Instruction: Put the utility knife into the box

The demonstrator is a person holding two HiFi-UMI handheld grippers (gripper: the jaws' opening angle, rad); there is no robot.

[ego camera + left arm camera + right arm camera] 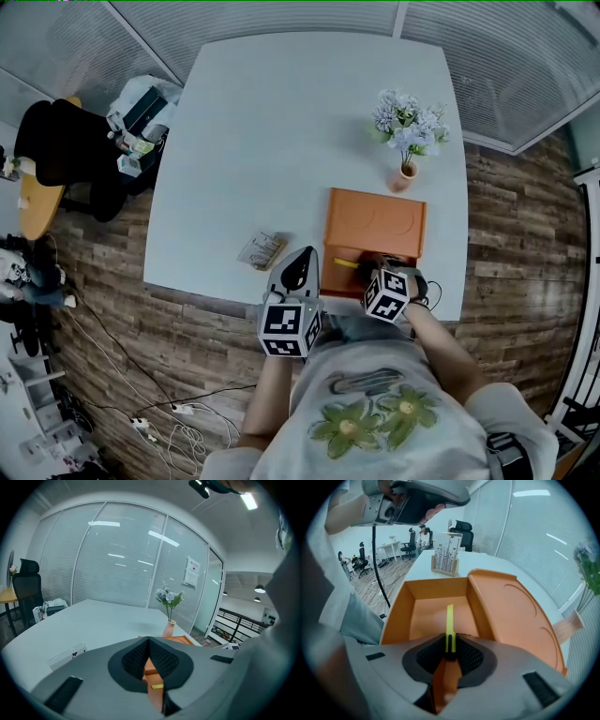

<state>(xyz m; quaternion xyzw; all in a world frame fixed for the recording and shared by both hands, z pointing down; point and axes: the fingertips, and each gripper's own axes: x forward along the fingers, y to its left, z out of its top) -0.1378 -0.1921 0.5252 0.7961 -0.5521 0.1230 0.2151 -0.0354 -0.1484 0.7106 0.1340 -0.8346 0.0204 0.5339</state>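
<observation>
An orange box (375,225) lies at the table's near right edge, its lid (511,616) folded back and its compartment (431,616) open. My right gripper (369,265) hangs over that compartment, shut on a slim yellow utility knife (450,625). The knife (345,263) points forward into the box, and I cannot tell whether its tip touches the floor of the box. My left gripper (302,258) hovers just left of the box by the table's front edge. In the left gripper view its pads meet, so the left gripper (149,641) is shut with nothing between them.
A pink vase of pale flowers (406,141) stands behind the box. A small card holder (262,250) sits on the white table (281,122), left of my left gripper. A black chair (56,141) and bags stand at the table's far left; cables (159,412) lie on the wooden floor.
</observation>
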